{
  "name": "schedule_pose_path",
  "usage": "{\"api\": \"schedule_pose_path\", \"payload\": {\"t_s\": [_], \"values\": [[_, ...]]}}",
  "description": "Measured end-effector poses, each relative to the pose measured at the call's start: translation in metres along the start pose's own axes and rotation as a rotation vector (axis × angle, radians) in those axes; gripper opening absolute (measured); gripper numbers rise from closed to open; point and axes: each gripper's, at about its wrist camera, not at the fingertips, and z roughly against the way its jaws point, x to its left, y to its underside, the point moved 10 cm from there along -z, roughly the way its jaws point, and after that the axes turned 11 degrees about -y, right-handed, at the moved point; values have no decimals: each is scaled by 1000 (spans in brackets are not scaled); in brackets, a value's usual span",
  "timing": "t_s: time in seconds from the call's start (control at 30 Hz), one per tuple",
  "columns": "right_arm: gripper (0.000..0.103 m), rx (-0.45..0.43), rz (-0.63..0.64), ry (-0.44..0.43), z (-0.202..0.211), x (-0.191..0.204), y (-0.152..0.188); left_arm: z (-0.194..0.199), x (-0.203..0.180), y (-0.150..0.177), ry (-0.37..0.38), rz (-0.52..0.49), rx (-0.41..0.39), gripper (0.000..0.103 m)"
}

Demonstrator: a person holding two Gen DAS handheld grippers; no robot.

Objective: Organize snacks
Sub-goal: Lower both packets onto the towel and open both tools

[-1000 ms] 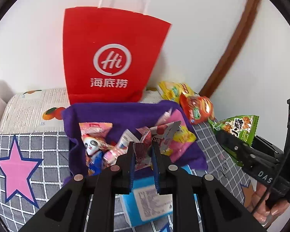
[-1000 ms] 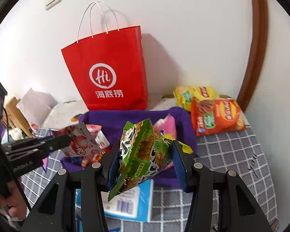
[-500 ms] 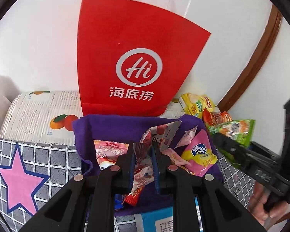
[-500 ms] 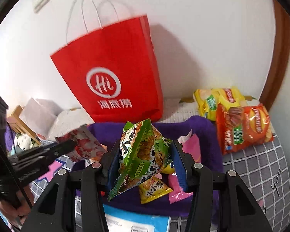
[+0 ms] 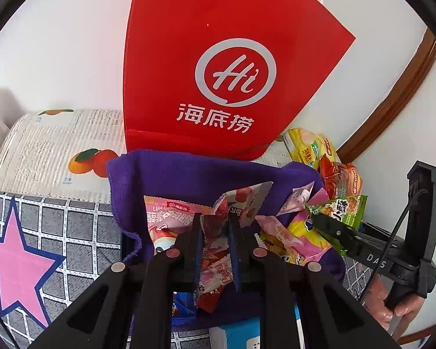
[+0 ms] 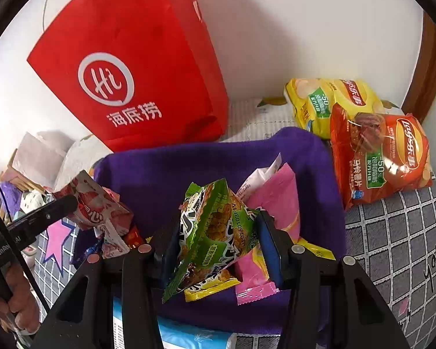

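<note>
Left wrist view, left to right: a grey grid-patterned cloth with a pink star (image 5: 17,258) covers the surface; behind it lies a white corrugated sheet printed with oranges (image 5: 64,142). A red paper bag (image 5: 218,67) marked "Hi" stands upright against the white wall (image 5: 58,43). In front of the bag, a purple cloth-lined bin (image 5: 171,174) holds assorted snack packets. The left tongs (image 5: 215,229) are closed on a red-and-white strawberry snack packet (image 5: 241,200), held above the bin. At far right a curved brown wooden trim (image 5: 392,101) runs up the wall, and the right tongs (image 5: 331,224) enter from the right, gripping a green snack packet (image 5: 343,206) over the bin's right edge.

Right wrist view, left to right: clutter of paper and small items (image 6: 29,171) lies beside the wall at far left. The left tongs (image 6: 64,203) carry the strawberry packet (image 6: 96,206) at the bin's left rim. The red bag (image 6: 125,58) leans behind the purple bin (image 6: 189,163). The right tongs (image 6: 218,232) pinch the green packet (image 6: 215,229) from both sides above pink packets (image 6: 276,195) in the bin. A yellow Lay's chip bag (image 6: 328,101) and an orange-red Lay's chip bag (image 6: 380,151), overlapping, lie outside the bin on the grid cloth (image 6: 392,247).
</note>
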Motion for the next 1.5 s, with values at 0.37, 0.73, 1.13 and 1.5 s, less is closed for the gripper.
{"api": "schedule_pose_path", "payload": {"t_s": [0.37,0.73,1.13,1.5], "values": [[50,35,49,-9,-19,21,5,-1,-2,2,9,-5,4,15],[52,60,67,15,-29,25,9,-2,-2,3,16,-2,8,15],[61,22,103,25,-14,30,4,-11,-4,8,7,-12,30,15],[61,-45,123,28,15,39,-3,-10,-6,10,-21,-35,40,31]]}}
